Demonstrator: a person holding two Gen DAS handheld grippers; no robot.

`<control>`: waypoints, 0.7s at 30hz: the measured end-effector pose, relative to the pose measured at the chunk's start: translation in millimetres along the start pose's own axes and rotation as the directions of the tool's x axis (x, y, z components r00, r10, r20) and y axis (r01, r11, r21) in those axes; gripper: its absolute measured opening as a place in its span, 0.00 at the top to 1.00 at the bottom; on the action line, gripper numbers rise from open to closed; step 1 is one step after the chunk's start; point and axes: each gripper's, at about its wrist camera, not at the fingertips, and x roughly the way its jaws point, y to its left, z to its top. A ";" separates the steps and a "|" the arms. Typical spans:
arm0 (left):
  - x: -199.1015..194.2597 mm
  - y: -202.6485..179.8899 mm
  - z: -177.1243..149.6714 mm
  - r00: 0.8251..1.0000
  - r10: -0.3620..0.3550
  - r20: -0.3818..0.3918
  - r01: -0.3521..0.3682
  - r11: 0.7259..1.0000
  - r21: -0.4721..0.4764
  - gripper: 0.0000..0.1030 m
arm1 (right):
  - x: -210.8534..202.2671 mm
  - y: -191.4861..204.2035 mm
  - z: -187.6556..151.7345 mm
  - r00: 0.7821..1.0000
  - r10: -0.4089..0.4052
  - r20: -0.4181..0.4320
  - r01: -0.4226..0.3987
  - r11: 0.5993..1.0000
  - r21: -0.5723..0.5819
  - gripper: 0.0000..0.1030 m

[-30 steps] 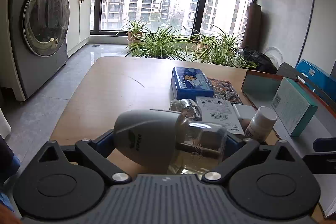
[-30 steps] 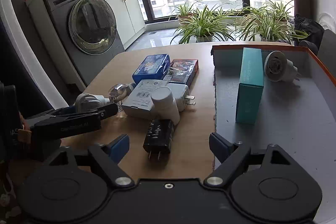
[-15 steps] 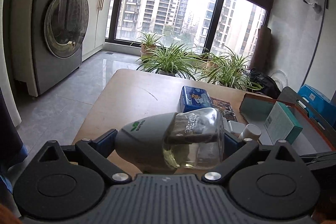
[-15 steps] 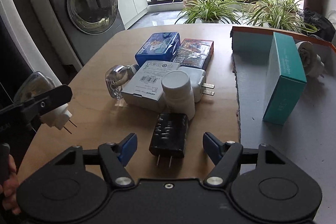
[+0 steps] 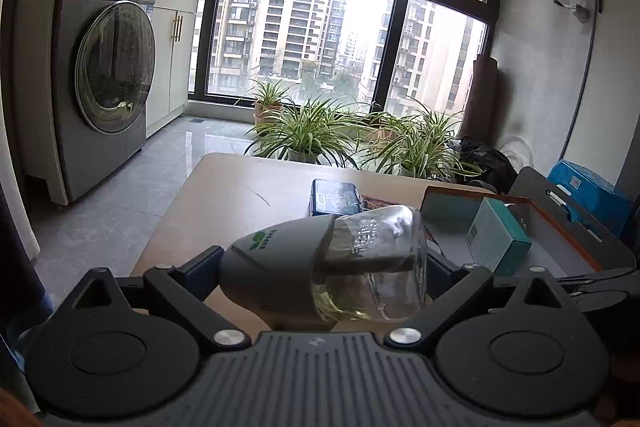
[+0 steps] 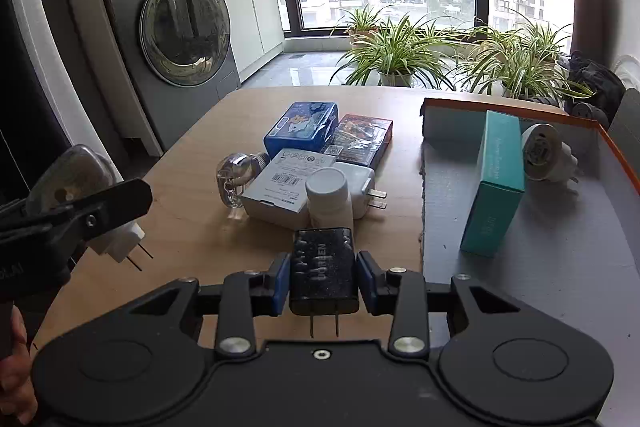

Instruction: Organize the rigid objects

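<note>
I had both claws loaded at once. My left gripper [image 5: 324,267] was clamped on the plug-in vaporizer [image 5: 320,267], grey body and clear liquid bottle lying sideways between the jaws, carried clear above the wooden table [image 5: 224,195]. My right gripper [image 6: 322,277] had just been closing, and its blue pads now pressed on both sides of the black charger [image 6: 323,269], prongs pointing back at me, the charger low at the table's near edge, just in front of the white pill bottle [image 6: 329,197]. I judged this to be the pick-up step for the charger, with the vaporizer already on its way. The grey tray [image 6: 540,287] to the right held the teal box [image 6: 496,183] and a white plug-in device [image 6: 546,155], leaving bare floor in front. Next, I reckoned, I needed to lift the charger straight up, clear the pill bottle, and swing over the tray's near wall without clipping the teal box.
</note>
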 end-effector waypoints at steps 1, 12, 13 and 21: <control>-1.3 -3.9 1.2 1.000 -0.005 0.001 0.005 1.000 0.004 0.02 | -7.7 -3.0 0.4 1.000 -0.003 0.013 0.003 1.000 0.006 0.57; -6.6 -62.0 3.5 0.996 -0.084 -0.007 0.084 0.995 0.052 0.02 | -74.7 -54.3 -5.8 0.991 -0.064 0.118 0.053 0.995 0.087 0.57; -6.0 -67.7 3.3 0.996 -0.090 -0.008 0.091 0.994 0.059 0.02 | -79.6 -59.7 -6.3 0.989 -0.073 0.126 0.061 0.994 0.095 0.57; -4.6 -108.6 0.7 0.988 -0.156 -0.009 0.156 0.984 0.089 0.02 | -110.1 -101.7 -17.5 0.977 -0.135 0.164 0.112 0.983 0.143 0.57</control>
